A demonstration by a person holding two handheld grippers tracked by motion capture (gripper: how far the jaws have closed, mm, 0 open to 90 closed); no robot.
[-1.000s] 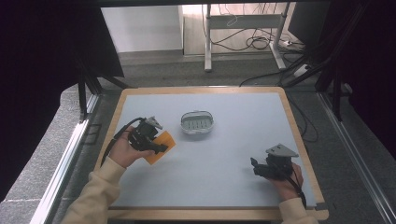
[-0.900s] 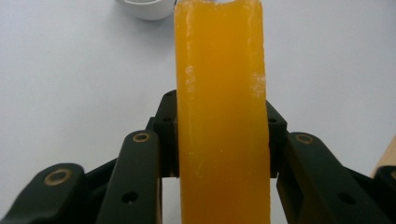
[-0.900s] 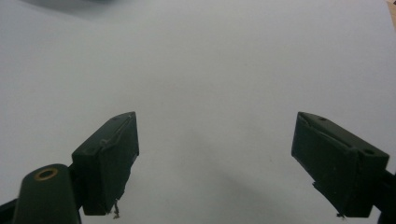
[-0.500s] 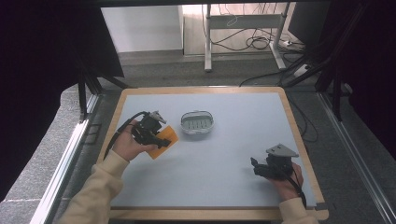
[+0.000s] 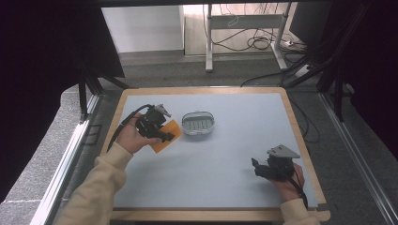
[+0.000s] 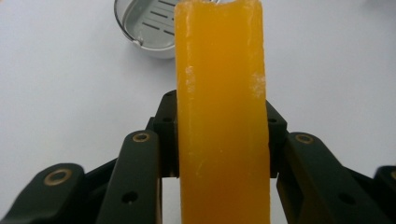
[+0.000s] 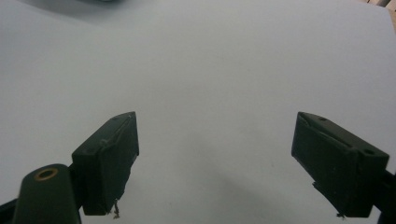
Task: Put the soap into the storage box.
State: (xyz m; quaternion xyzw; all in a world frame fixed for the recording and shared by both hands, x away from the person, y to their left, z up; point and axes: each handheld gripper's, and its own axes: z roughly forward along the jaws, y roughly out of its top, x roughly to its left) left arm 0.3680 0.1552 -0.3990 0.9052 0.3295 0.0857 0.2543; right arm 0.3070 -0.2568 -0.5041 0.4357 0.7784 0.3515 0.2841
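Gripping orange slab (image 6: 222,116): left gripper (image 5: 162,132) clamped on slab's two broad faces, slab edge-on between jaws, projecting past tips toward grey slotted dish (image 5: 198,123). From high view, slab (image 5: 165,139) just left of dish, apart from it, tilted; whether it touches mat (image 5: 225,154) cannot tell. Left hand (image 5: 133,137) left of dish. Right gripper (image 5: 261,168) well apart from dish, down-right near table's front edge, jaws spread wide, nothing between, bare mat beyond.

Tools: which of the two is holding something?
The left tool is clamped on the orange soap bar. The right tool has jaws wide apart over bare table.
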